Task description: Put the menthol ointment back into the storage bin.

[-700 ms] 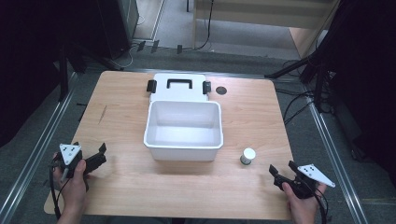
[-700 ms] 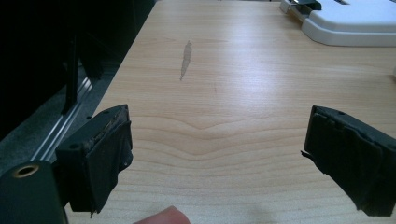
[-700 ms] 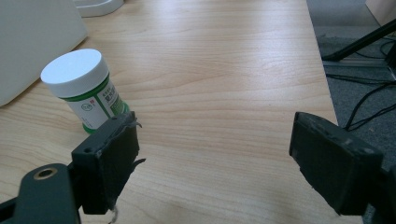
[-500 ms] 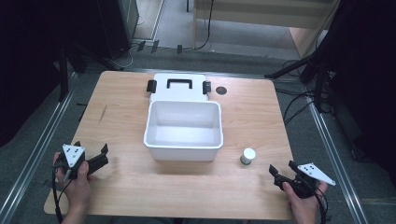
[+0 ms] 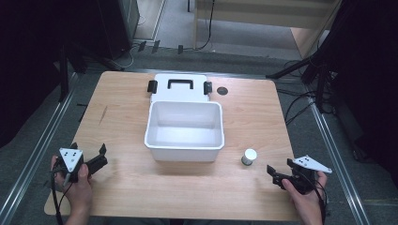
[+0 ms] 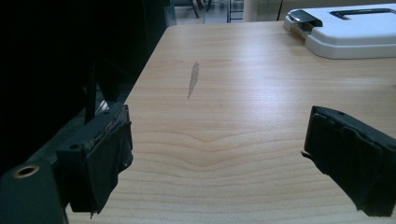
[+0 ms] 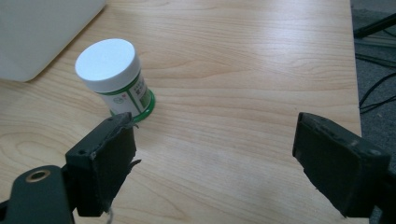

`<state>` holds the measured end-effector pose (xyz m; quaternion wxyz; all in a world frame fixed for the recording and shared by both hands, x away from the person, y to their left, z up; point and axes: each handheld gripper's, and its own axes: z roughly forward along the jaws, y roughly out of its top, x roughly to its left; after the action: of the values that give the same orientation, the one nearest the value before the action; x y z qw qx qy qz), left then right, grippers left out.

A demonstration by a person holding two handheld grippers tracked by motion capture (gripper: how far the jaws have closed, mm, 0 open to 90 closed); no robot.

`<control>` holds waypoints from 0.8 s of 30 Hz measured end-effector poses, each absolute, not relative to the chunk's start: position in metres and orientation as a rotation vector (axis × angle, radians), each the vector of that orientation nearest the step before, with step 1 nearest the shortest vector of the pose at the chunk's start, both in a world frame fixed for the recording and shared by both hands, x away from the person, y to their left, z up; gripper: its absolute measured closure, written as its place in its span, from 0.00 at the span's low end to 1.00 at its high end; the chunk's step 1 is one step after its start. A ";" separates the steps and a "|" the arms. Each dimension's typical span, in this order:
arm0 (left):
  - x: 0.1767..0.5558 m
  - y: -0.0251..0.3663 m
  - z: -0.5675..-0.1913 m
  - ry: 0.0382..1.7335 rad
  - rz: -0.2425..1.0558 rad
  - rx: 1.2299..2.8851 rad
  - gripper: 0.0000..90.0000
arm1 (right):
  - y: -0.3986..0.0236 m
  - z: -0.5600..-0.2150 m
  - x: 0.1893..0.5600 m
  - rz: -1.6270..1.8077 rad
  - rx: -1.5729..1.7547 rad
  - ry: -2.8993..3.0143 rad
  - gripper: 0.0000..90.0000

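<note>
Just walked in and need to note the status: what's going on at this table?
A person sits at a wooden table with a two-jaw gripper in each hand. The right gripper, jaws open and empty, points toward a small white-capped jar with a green label standing upright beside an open white plastic bin. The bin's lid lies flat behind it. The left gripper rests open near the table's near-left corner, holding nothing. Nothing is in the bin.

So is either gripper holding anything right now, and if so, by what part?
Nothing is held. The left gripper and right gripper both stand open over bare table; the small jar stands untouched.
</note>
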<state>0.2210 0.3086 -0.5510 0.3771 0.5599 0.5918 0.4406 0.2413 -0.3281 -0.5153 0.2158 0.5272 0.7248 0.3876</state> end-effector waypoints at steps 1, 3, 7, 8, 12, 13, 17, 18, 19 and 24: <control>0.221 0.308 -0.551 1.510 1.133 1.436 0.10 | -0.327 -0.513 0.242 1.063 1.459 2.019 0.15; 0.219 0.309 -0.551 1.508 1.135 1.417 0.09 | -0.325 -0.508 0.245 1.040 1.468 2.052 0.15; 0.217 0.310 -0.552 1.502 1.144 1.382 0.09 | -0.318 -0.502 0.251 0.982 1.480 2.126 0.15; 0.217 0.310 -0.552 1.502 1.144 1.382 0.10 | -0.318 -0.502 0.251 0.982 1.480 2.126 0.15; 0.219 0.312 -0.551 1.511 1.104 1.396 0.09 | -0.307 -0.494 0.257 0.837 1.496 2.240 0.15; 0.220 0.312 -0.551 1.530 1.097 1.392 0.09 | -0.304 -0.493 0.258 0.809 1.492 2.263 0.15; 0.224 0.312 -0.551 1.547 1.083 1.427 0.09 | -0.289 -0.482 0.267 0.655 1.463 2.383 0.15; 0.225 0.312 -0.551 1.547 1.078 1.437 0.09 | -0.287 -0.480 0.268 0.640 1.471 2.394 0.15; 0.225 0.312 -0.550 1.551 1.076 1.438 0.09 | -0.285 -0.478 0.270 0.626 1.471 2.408 0.15; 0.228 0.314 -0.550 1.582 1.054 1.432 0.09 | -0.276 -0.471 0.278 0.531 1.457 2.481 0.15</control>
<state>0.2278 0.3141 -0.5503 0.3717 0.5585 0.6172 0.4111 0.2775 -0.2758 -0.4707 0.1076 0.4951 0.8430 0.1805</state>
